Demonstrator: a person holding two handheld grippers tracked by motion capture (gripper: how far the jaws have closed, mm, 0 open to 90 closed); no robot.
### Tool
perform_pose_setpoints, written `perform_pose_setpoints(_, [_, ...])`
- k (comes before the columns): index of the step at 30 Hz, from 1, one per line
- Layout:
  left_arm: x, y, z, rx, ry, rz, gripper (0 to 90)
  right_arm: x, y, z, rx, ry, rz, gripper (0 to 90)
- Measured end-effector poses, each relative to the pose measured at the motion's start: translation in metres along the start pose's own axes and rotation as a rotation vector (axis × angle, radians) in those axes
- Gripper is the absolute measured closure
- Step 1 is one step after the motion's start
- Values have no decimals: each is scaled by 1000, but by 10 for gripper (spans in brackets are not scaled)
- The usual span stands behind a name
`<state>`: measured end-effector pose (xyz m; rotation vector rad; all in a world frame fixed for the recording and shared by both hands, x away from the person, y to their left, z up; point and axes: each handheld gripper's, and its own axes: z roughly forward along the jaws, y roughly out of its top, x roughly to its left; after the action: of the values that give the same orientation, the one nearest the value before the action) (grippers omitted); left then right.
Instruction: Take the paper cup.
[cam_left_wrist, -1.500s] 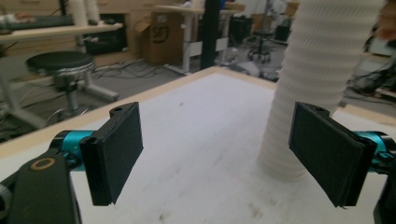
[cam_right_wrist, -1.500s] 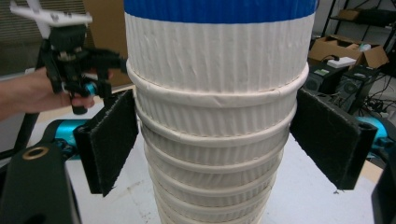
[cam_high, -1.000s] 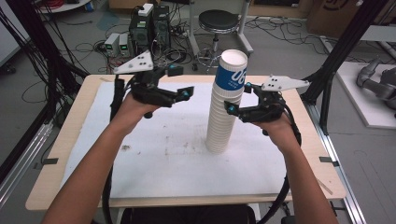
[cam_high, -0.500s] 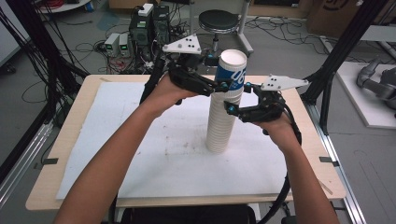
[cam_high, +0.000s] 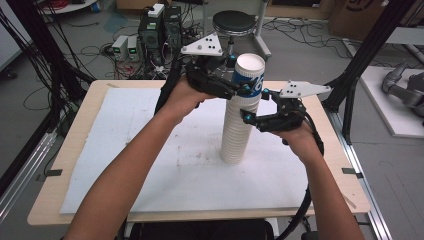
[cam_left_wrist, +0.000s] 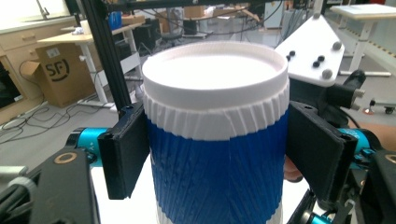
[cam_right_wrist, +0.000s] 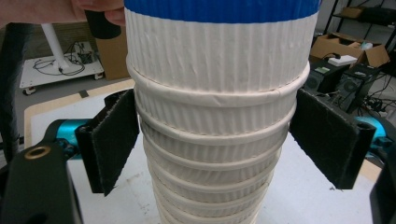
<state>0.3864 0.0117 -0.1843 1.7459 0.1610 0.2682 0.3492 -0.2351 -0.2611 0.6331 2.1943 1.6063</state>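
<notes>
Change: left tongs (cam_left_wrist: 215, 158) have swung in from the side to the top cup (cam_left_wrist: 215, 135), jaws touching its blue band.
Right tongs (cam_right_wrist: 215, 144): released, jaws straddling the cup stack (cam_right_wrist: 210, 154) below, apart from it.
Meaning: likely lifting the top cup off.

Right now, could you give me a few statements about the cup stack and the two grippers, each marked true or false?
1. The top cup of the stack has a blue band. True.
2. The cup stack lies on its side on the white mat. False: it stands upright on the mat.
3. The left gripper has a jaw on each side of the top cup. True.
4. The right gripper is at the base of the stack. False: its jaws flank the white cups just below the blue one, well above the mat.
5. The right gripper's pads press firmly into the cups. False: in the right gripper view small gaps show beside both pads.
</notes>
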Motion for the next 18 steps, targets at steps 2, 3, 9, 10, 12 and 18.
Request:
perform_pose_setpoints(2, [0,1,0,0,-1,-1,263,0,0,0,1,-1,0,166])
perform_pose_setpoints(3, [0,2,0,3,-4,2,264,0,0,0,2,-2,-2,166])
perform_pose_setpoints(9, [1,5,2,4,-10,-6,270,-1,0,-1,7,-4,-4,168])
perform_pose_setpoints(10, [1,5,2,6,-11,-6,270,-1,0,-1,7,-4,-4,168])
perform_pose_setpoints(12, [2,6,2,9,-12,-5,272,-1,0,-1,8,-4,-3,168])
perform_pose_setpoints(18, [3,7,2,0,-14,-15,276,-1,-1,-1,10,-3,-1,169])
